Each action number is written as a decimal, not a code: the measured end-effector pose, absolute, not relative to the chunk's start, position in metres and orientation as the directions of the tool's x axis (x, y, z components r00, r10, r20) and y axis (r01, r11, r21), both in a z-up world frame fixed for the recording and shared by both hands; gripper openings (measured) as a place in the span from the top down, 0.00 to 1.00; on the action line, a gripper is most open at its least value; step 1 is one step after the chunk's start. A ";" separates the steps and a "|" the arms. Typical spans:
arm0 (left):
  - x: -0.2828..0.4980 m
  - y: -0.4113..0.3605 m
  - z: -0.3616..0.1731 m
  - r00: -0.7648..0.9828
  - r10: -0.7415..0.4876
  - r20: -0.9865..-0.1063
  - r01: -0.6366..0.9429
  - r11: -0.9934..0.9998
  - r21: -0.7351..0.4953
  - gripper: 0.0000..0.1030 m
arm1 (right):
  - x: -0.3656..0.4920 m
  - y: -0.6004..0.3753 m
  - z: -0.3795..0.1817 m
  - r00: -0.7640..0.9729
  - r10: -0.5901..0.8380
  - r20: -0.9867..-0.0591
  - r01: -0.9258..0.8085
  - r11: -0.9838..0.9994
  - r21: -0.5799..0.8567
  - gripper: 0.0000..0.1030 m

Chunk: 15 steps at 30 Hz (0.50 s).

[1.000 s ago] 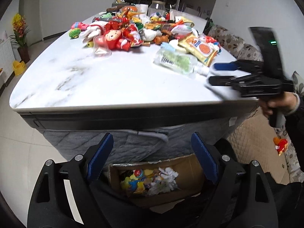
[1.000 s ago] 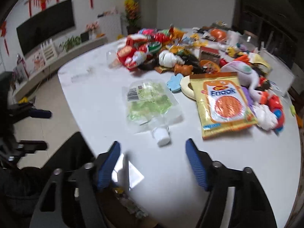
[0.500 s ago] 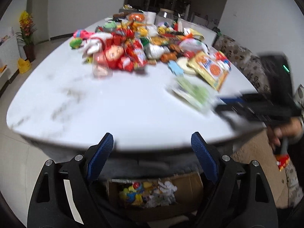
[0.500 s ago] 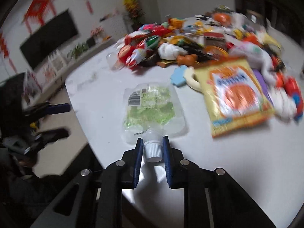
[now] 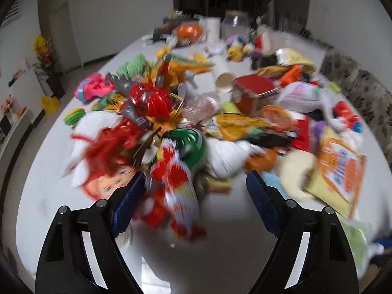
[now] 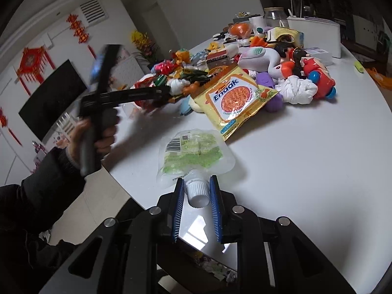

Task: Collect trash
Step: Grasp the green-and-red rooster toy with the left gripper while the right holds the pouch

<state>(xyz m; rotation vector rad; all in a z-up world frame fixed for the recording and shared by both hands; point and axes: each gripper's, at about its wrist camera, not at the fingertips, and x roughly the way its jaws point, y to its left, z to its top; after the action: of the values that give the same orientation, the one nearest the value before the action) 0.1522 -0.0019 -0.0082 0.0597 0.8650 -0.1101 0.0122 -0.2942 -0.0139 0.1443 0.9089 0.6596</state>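
Right wrist view: the right gripper point(image 6: 196, 194) is clamped narrow on the white ribbed screw cap point(image 6: 196, 192) of a clear, flat plastic spout pouch with green printing and a barcode point(image 6: 193, 153). The pouch lies flat on the white marble-look table point(image 6: 306, 161), near its rounded edge, with its long axis running straight away from the jaws: cap toward the tongs, body pointing up the table toward the yellow Enaak snack packet point(image 6: 238, 100), which lies just beyond the pouch and apart from it. Below the table edge, between the gripper's arms, a little crumpled litter shows, probably the collecting box, though too little is visible to be sure.

Measured from that pouch, the left gripper point(image 5: 194, 196) is well off to the side, held over the heap of toys and wrappers by a hand in a dark sleeve point(image 6: 95, 134). In the left wrist view its blue-padded jaws stand wide and are closing, with a blurred red, white and green wrapper point(image 5: 178, 171) lying between them; the pads do not appear to press on it yet, though the blur makes that hard to tell.

So the right hand is the one on the pouch. Since the cap faces the tongs and the body trails away, the likely next move is to draw it back toward the table edge and over it, the slack body dragging or swinging behind.
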 end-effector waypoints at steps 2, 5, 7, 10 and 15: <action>0.165 0.001 -0.013 0.649 -0.064 -0.758 0.117 0.993 0.016 0.35 | 0.015 -0.292 -0.015 0.433 0.593 -0.679 -0.470 0.791 0.391 0.80; 0.162 0.015 -0.006 0.656 -0.119 -0.746 0.130 0.991 -0.043 0.53 | 0.017 -0.288 -0.017 0.432 0.598 -0.676 -0.472 0.788 0.395 0.80; 0.148 0.026 0.007 0.675 -0.185 -0.714 0.141 0.983 -0.121 0.54 | 0.016 -0.286 -0.017 0.437 0.599 -0.671 -0.472 0.788 0.396 0.80; 0.105 0.035 0.034 0.725 -0.228 -0.650 0.174 0.974 -0.147 0.54 | 0.016 -0.283 -0.014 0.445 0.601 -0.664 -0.476 0.787 0.393 0.80; 0.038 0.034 0.062 0.746 -0.276 -0.605 0.236 0.961 -0.148 0.54 | 0.005 -0.275 0.007 0.456 0.605 -0.653 -0.502 0.781 0.372 0.80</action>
<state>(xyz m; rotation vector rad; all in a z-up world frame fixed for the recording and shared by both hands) 0.0383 0.0336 0.0619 -0.0630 0.6721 -0.2804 0.0054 -0.2749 0.0066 0.1319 0.8588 0.6849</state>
